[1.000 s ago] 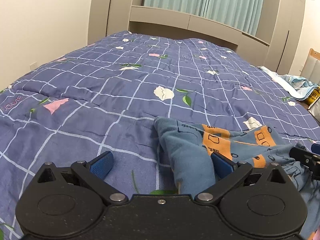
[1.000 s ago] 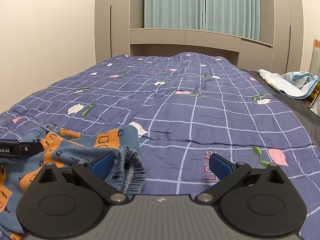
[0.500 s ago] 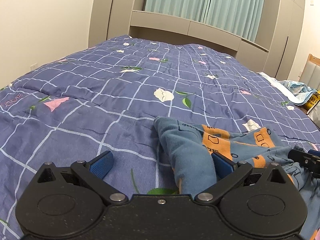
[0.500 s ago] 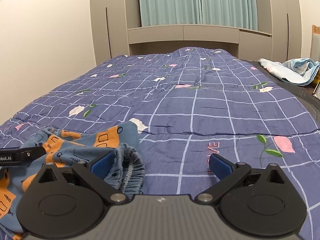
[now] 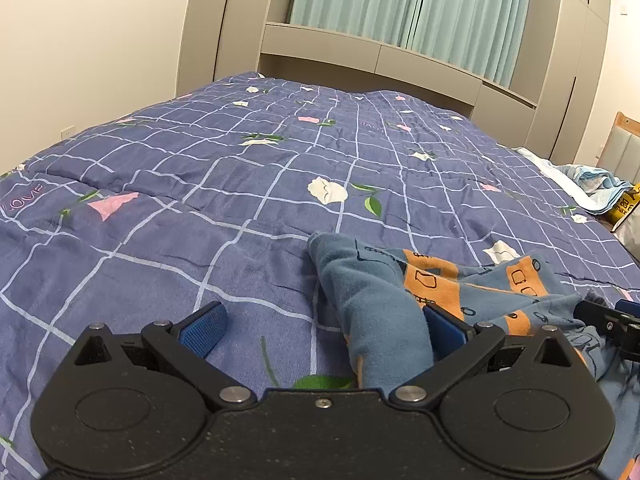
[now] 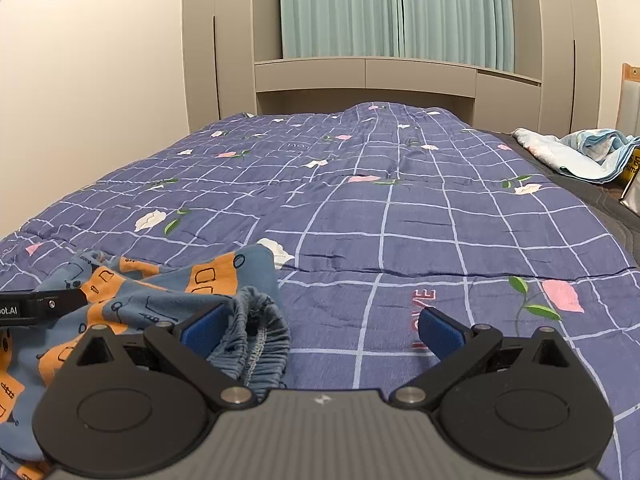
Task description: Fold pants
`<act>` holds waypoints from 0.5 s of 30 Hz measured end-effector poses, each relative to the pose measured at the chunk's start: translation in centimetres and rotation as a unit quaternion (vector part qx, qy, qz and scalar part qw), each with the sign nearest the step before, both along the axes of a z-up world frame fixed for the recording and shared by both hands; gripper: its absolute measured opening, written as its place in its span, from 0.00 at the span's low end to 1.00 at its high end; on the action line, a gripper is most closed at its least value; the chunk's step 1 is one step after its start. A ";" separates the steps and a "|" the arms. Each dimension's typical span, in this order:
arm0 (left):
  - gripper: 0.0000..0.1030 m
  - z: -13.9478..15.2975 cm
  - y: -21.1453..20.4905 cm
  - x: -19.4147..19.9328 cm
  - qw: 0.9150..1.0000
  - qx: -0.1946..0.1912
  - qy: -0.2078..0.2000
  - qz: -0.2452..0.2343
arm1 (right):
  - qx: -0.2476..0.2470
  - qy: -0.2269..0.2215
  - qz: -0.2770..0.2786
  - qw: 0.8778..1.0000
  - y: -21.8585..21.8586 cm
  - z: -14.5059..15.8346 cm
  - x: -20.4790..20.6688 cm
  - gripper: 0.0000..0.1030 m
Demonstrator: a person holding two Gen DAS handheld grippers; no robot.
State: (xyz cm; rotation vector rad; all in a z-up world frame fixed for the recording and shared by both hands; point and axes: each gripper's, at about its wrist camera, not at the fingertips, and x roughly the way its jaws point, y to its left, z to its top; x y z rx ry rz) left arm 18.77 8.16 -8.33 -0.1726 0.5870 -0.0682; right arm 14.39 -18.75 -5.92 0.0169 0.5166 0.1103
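Blue pants [image 5: 380, 300] with orange patches lie crumpled on the purple checked bedspread [image 5: 240, 168]. In the left wrist view a rolled leg end of the pants sits against the right finger of my left gripper [image 5: 322, 326], which is open. In the right wrist view the pants [image 6: 160, 292] lie at lower left, and their gathered elastic waistband [image 6: 256, 332] rests just inside the left finger of my right gripper [image 6: 322, 326], also open. Each gripper shows at the edge of the other's view, the right one [image 5: 608, 324] and the left one [image 6: 36, 306].
The bed is wide, with bare bedspread [image 6: 400, 220] ahead of both grippers. A light blue blanket [image 6: 580, 152] is heaped at the far right edge beside a yellow package [image 5: 626, 206]. Grey cabinets and teal curtains [image 6: 392, 8] stand behind the bed.
Both cameras have tilted upward a little, so more wall and curtain shows. The pants and both open grippers stay in nearly the same relation.
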 end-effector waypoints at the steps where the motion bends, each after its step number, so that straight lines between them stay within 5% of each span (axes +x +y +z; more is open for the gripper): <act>1: 1.00 0.0 0.0 0.0 1.000 0.000 0.000 0.000 | -0.001 -0.001 0.000 1.000 0.0 0.0 0.0 1.00; 15: 1.00 0.5 -1.0 -1.6 1.000 0.015 -0.006 0.023 | -0.002 -0.004 -0.001 1.000 0.1 0.0 -0.1 1.00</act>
